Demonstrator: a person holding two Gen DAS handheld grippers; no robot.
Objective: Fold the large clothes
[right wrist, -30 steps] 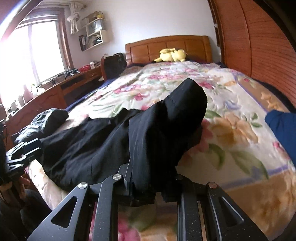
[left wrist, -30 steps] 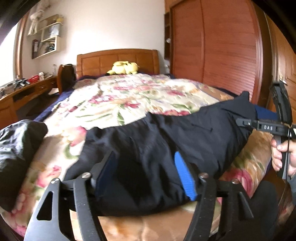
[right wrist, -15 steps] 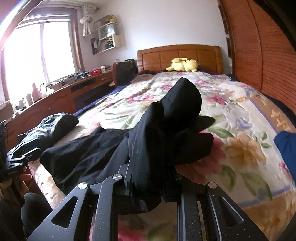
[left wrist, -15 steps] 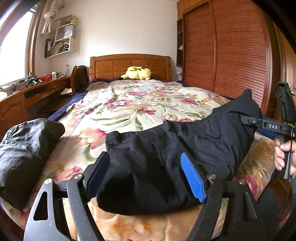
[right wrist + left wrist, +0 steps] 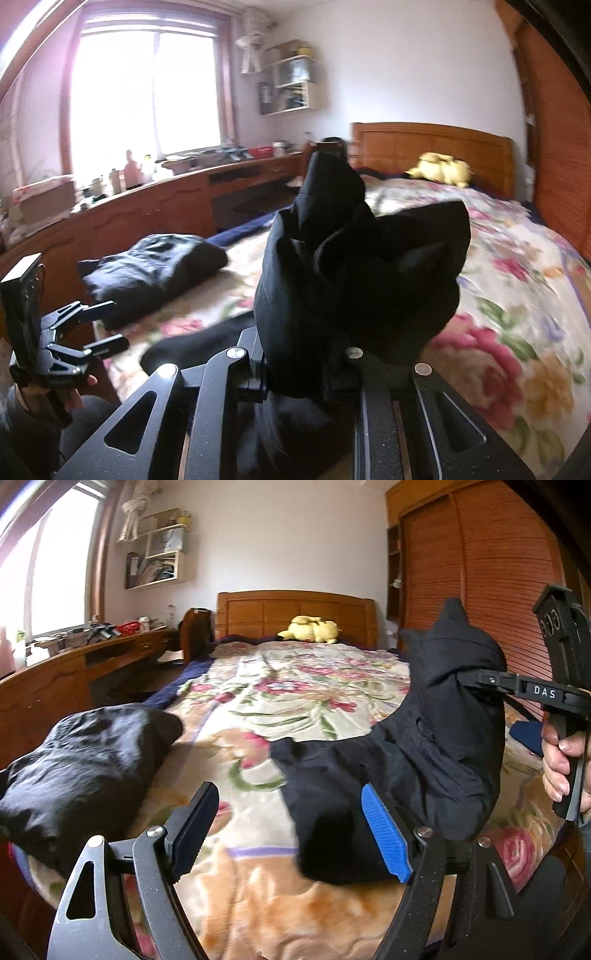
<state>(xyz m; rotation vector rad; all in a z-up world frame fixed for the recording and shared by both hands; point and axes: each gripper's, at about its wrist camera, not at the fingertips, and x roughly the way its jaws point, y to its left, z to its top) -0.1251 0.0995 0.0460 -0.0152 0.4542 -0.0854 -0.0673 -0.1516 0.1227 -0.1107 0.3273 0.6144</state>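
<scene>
Black garment (image 5: 417,753): large, dark, bunched; one end raised above the floral bedspread (image 5: 280,690), the rest trailing onto it at the foot end. Judged lifted so the doubled cloth can be laid over for a fold.

Right gripper (image 5: 295,373): clenched on the garment's raised end, bearing its weight.

Left gripper (image 5: 291,834): released, pads spread wide, nothing between them; low over the bedspread's foot end, likely ready to take the trailing edge.

Second dark bundle (image 5: 77,768): resting at the bedspread's left edge, apart from the garment.

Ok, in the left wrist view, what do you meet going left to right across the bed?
Bundled black garment → left gripper, open → dark garment lifted at its corner → right gripper clamping it → right hand.
</scene>
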